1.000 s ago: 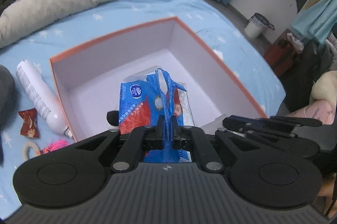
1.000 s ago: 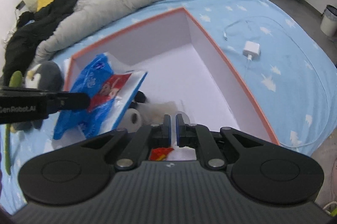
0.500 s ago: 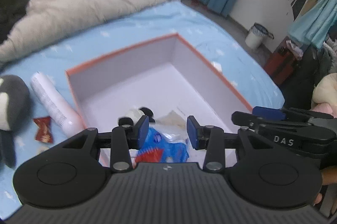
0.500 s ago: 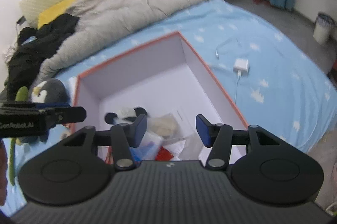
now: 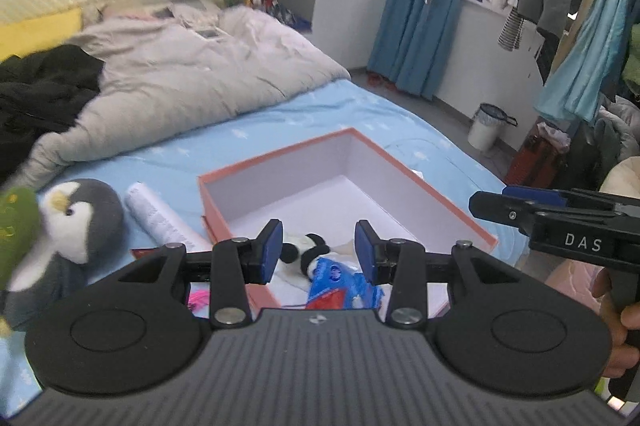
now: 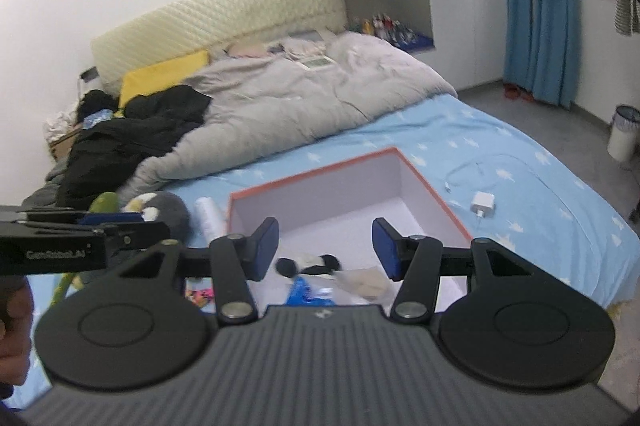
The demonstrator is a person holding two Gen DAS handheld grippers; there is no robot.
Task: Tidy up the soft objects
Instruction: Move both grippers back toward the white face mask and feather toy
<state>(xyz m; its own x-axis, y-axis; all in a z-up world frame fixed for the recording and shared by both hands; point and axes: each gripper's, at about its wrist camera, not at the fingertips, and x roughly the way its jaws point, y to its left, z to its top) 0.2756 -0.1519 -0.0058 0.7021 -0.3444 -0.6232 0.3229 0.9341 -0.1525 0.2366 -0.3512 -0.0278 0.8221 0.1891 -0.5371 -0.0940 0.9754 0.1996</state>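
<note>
Bedroom, blue star-print bed (image 5: 280, 130) carrying an orange-rimmed box (image 5: 420, 178) near its foot edge. Already inside the box: blue tissue pack (image 5: 340, 278) and panda plush (image 5: 308, 250). Left hand-held gripper (image 5: 316, 252) and right hand-held gripper (image 6: 326, 252) both released, nothing between the pads. Left to pack: penguin plush (image 5: 80, 218) beside the box's left wall.

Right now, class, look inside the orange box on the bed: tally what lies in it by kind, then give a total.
Black-and-white plush toy: 1
Blue and red packet: 1
Beige soft item: 1
Total in the orange box: 3

The near end of the box is hidden behind the grippers, so more may lie there.
</note>
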